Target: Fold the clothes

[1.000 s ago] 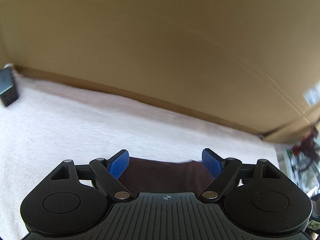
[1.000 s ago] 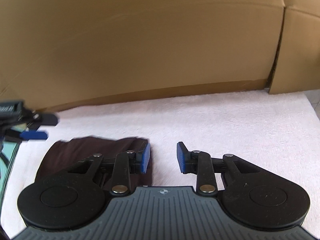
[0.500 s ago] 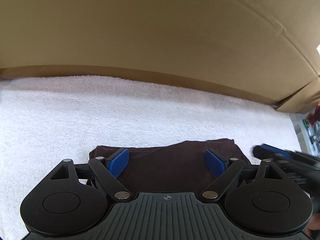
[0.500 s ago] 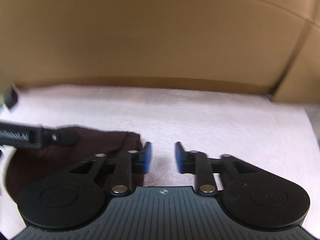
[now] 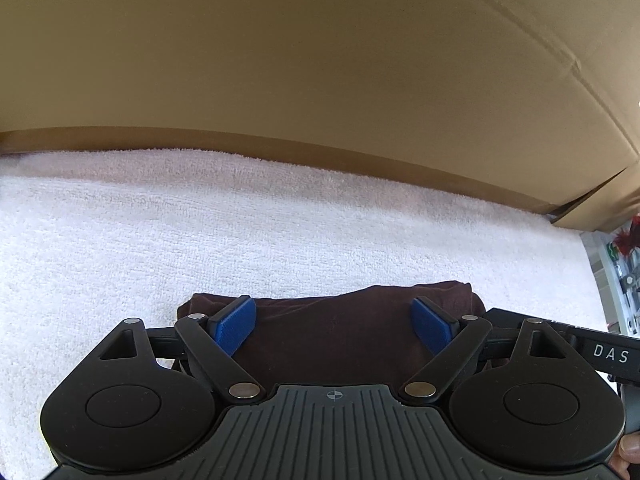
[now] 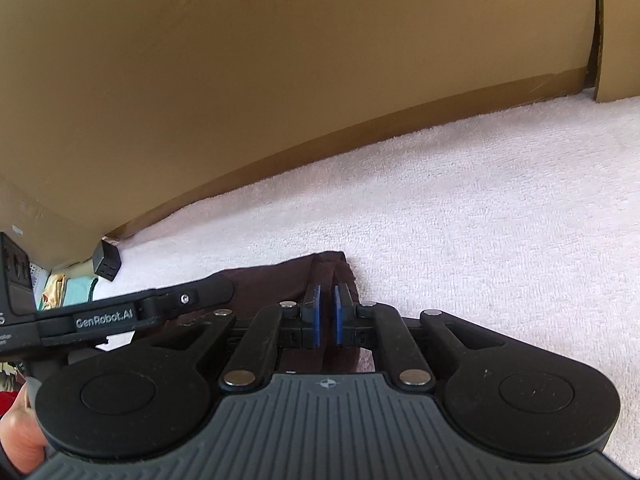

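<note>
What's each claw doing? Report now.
Left claw: open, straddling the brown garment, not gripping.
Right claw: jaws have just been closing, now pinching the brown garment's edge.

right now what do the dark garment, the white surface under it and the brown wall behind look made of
Dark garment: soft matte knit, maybe cotton; it creases and folds limply. White surface: terry-like towel, with a looped nubby pile. Brown wall: corrugated cardboard, matte, with crease lines and flap seams.

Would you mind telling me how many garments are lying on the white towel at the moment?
1. A single folded dark brown garment lies on the white towel, near its front edge, below both hand-held grippers. Its lower part is hidden behind them, so anything underneath cannot be ruled out.
</note>
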Action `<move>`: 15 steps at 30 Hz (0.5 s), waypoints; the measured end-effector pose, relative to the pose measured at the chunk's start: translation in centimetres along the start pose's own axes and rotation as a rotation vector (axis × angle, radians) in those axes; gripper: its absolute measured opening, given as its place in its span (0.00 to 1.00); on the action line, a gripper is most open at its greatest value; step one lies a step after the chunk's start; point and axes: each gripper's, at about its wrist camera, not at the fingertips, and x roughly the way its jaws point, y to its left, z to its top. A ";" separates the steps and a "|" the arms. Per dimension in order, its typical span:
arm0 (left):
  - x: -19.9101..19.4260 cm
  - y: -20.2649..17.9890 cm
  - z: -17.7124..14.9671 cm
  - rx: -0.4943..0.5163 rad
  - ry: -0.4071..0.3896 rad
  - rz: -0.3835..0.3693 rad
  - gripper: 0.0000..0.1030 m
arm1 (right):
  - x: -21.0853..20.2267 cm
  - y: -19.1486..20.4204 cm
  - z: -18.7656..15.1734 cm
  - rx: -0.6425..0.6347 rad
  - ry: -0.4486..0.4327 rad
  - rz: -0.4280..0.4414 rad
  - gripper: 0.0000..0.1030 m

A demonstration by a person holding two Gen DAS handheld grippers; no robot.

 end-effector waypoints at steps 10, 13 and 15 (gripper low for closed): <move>0.1 0.1 -0.1 -0.008 0.001 -0.004 0.88 | 0.2 -0.9 0.1 0.067 0.003 0.045 0.18; 0.1 -0.1 -0.2 -0.008 0.001 -0.002 0.88 | 0.3 -1.0 0.1 0.071 0.005 0.039 0.35; 0.1 -0.2 -0.2 -0.006 0.002 0.000 0.88 | 0.5 -1.1 0.1 0.079 0.011 0.048 0.35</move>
